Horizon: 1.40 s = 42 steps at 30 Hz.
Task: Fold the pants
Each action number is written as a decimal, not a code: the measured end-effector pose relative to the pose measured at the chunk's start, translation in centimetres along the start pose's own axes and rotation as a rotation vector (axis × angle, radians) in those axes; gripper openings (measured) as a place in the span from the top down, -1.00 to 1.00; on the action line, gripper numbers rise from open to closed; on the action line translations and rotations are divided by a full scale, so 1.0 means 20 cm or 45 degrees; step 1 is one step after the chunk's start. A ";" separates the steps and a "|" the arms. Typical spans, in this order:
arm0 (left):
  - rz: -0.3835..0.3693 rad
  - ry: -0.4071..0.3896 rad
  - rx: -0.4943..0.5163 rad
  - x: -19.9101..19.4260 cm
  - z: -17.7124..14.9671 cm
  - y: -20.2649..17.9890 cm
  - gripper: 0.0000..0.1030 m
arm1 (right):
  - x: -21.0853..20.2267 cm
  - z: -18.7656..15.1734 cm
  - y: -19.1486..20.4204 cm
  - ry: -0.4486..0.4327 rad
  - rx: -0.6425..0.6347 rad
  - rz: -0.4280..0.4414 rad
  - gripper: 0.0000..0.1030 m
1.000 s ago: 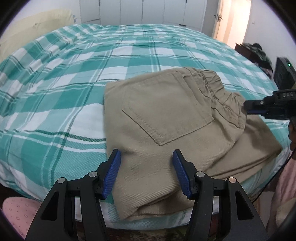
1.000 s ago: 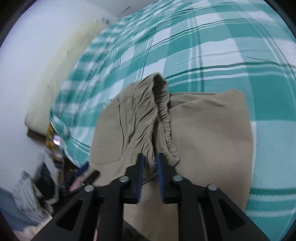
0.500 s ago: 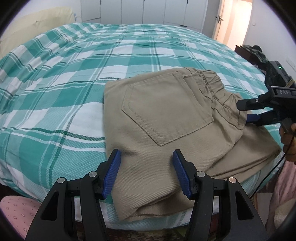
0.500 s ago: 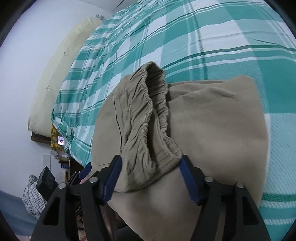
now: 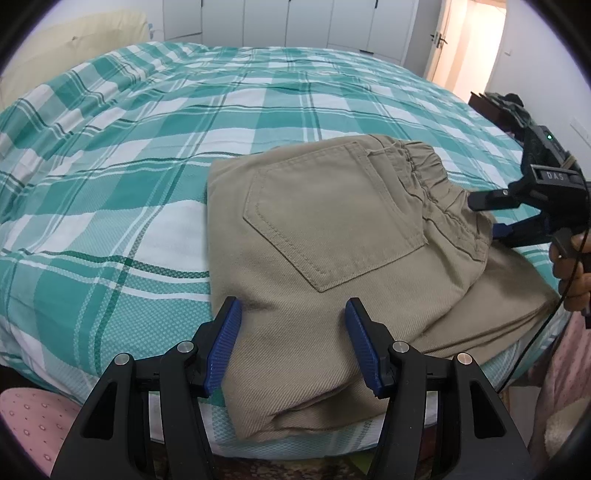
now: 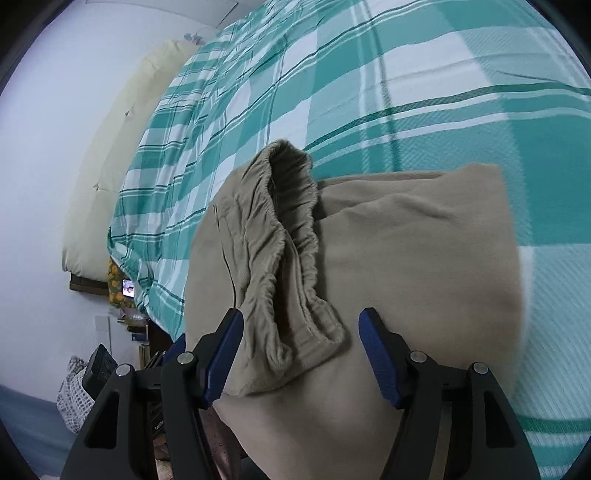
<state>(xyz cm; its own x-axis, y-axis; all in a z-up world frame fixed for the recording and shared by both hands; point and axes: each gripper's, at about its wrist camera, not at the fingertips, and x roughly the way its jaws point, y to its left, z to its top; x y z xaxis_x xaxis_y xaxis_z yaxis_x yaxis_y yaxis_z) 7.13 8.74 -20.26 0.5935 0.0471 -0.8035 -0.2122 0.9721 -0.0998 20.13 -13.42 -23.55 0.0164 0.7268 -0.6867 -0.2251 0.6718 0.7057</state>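
Note:
Khaki pants (image 5: 332,236) lie folded into a compact stack near the front edge of a bed, back pocket up, elastic waistband (image 5: 432,173) at the right. My left gripper (image 5: 291,343) is open and empty, its jaws just above the folded edge nearest me. My right gripper (image 5: 487,218) is open at the waistband end, seen at the right of the left wrist view. In the right wrist view the pants (image 6: 406,258) fill the middle, and the right gripper (image 6: 299,354) is open with the waistband (image 6: 291,236) lying loose between its jaws.
The bed has a green and white plaid cover (image 5: 147,147) with a cream headboard (image 6: 122,155) behind. White wardrobe doors (image 5: 295,22) and an open door (image 5: 472,40) stand at the back. A pink cushion (image 5: 26,417) sits low left. Clutter lies on the floor (image 6: 85,387) beside the bed.
My right gripper opened and let go of the waistband, which now rests on the stack. My left gripper stayed open in place.

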 end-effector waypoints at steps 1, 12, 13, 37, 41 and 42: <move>-0.001 0.000 -0.002 0.00 0.00 0.00 -0.15 | 0.00 0.01 0.01 0.005 0.001 0.025 -0.29; -0.010 0.008 -0.016 0.02 0.00 0.02 -0.16 | 0.13 0.03 0.14 0.217 -0.108 0.059 0.00; -0.017 0.009 -0.015 0.01 0.01 0.02 -0.16 | 0.16 0.02 0.16 0.213 -0.135 0.003 0.41; -0.208 0.093 -0.235 -0.15 -0.09 0.26 -0.11 | -0.41 -0.04 0.69 -0.152 0.025 0.500 0.50; -0.326 0.127 -0.219 -0.15 -0.09 0.20 0.66 | -0.51 -0.14 0.52 -0.171 -0.022 0.325 0.51; -0.329 0.147 -0.190 -0.13 -0.10 0.17 0.72 | -0.52 -0.19 0.45 -0.170 -0.030 0.271 0.51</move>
<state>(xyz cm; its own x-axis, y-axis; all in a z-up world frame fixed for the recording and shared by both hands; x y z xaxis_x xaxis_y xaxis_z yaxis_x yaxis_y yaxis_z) 3.31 11.42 -19.62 0.5523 -0.2318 -0.8007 -0.1825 0.9036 -0.3875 14.14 -15.52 -10.68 0.0941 0.8651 -0.4926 -0.2600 0.4990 0.8267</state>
